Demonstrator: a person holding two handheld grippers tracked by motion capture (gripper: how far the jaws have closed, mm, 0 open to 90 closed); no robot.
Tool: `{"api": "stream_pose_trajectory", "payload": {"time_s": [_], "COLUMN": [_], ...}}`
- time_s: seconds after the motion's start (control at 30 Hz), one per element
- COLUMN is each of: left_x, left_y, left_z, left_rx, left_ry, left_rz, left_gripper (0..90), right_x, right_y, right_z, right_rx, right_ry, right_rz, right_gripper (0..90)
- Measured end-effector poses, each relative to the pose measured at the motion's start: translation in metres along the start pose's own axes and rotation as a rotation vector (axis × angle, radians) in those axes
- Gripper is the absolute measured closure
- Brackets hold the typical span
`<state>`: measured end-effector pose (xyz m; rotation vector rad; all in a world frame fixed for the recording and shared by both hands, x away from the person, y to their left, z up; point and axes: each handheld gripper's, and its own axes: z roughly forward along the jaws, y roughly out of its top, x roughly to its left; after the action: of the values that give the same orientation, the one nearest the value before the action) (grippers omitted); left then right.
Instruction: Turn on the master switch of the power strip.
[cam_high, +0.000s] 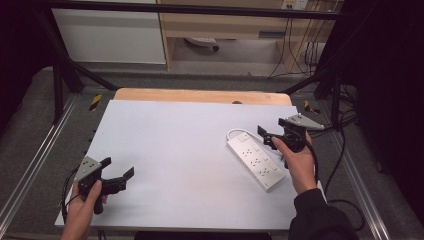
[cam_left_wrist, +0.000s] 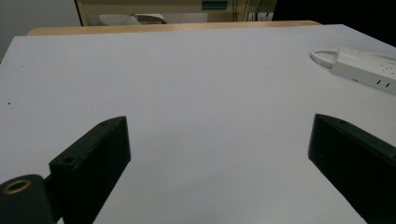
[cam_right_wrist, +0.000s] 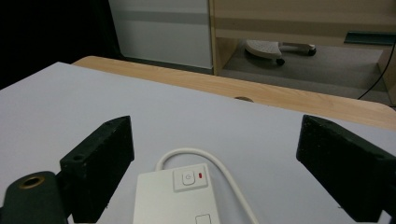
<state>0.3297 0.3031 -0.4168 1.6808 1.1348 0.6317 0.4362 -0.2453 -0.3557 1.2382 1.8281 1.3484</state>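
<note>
White sheet (cam_high: 175, 145) covers most of the wooden table (cam_high: 200, 95), w/ one bare wood strip past its far edge. One white power strip (cam_high: 255, 161) lies flat on the sheet just beside the right gripper (cam_high: 272, 134), below and slightly to the inner side of its jaws; well apart from the left gripper (cam_high: 120, 172), off to that gripper's front-right. Strip's long axis runs diagonally: switch end points to the far-left, plain end to the near-right by the person's right hand (cam_high: 300, 160). One white cord (cam_right_wrist: 219, 163) loops out of the switch end and bends back along the strip. One switch button (cam_right_wrist: 189, 179) w/ one small red mark; socket count cannot be told. Two grippers, one per hand: both w/ jaws spread wide, nothing between them. Left hand (cam_high: 85, 205) holds its gripper over the sheet's near-left corner.
</note>
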Motion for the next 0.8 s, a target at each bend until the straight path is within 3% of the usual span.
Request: {"api": "stream_pose_trajectory", "payload": {"time_s": [0.33,0.67,0.7,0.8], "left_x": [0.000,0.000,0.000,0.000], "left_y": [0.000,0.000,0.000,0.000], "left_z": [0.000,-0.001,-0.001,0.000], "left_rx": [0.005,-0.002,-0.002,0.000], "left_ry": [-0.004,-0.007,-0.007,-0.007], "left_rz": [-0.003,-0.007,-0.007,-0.004], "left_gripper": [5.9,5.9,5.9,5.9], "right_x": [-0.001,0.002,0.002,0.003], "right_y": [0.002,0.000,0.000,0.000], "right_z": [0.009,0.017,0.019,0.022], "right_rx": [0.000,-0.035,-0.041,-0.050], "right_ry": [-0.022,-0.022,-0.032,-0.032], "right_rz": [0.010,-0.008,-0.007,0.000], "right_gripper": [16.5,43.3,49.8,54.3]}}
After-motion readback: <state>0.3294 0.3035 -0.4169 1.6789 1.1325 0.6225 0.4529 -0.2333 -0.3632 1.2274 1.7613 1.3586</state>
